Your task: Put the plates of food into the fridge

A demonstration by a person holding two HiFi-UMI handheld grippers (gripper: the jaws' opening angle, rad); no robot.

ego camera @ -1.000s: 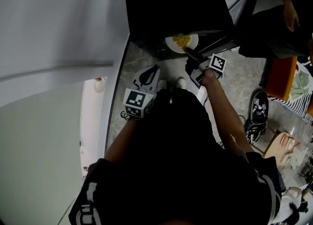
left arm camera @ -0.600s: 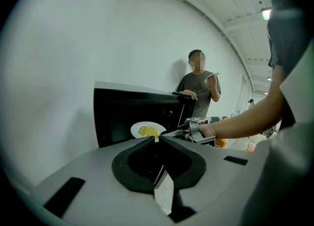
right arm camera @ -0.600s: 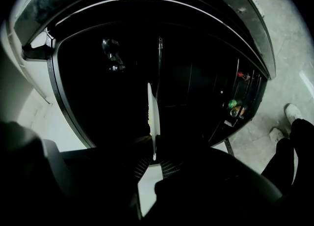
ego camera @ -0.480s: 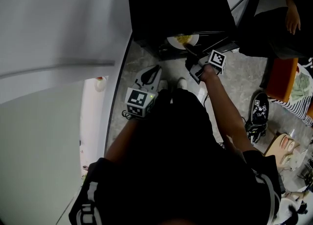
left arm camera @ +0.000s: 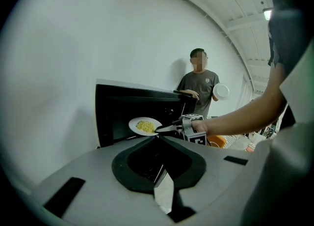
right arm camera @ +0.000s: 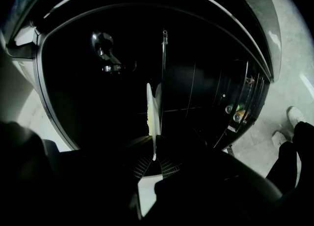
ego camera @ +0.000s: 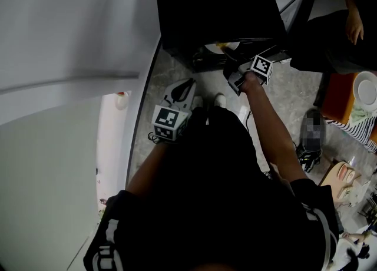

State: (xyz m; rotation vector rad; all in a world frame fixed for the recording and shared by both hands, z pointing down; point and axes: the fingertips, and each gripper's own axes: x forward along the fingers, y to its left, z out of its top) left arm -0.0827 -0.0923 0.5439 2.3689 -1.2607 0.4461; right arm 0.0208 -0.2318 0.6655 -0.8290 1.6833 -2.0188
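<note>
The round white plate of yellow food [left arm camera: 144, 126] sits at the open mouth of the black fridge [left arm camera: 115, 114]. Its rim is pinched between the fingers of the right gripper [left arm camera: 159, 130]. The left gripper [left arm camera: 157, 140] hangs lower, well short of the fridge, fingers together on nothing.

The right gripper [ego camera: 231, 62] has pushed forward, carrying the plate of food [ego camera: 228, 46] deeper into the fridge [ego camera: 212, 10], so only its rim now shows. A white plate [ego camera: 366, 91] has appeared at the far right.
</note>
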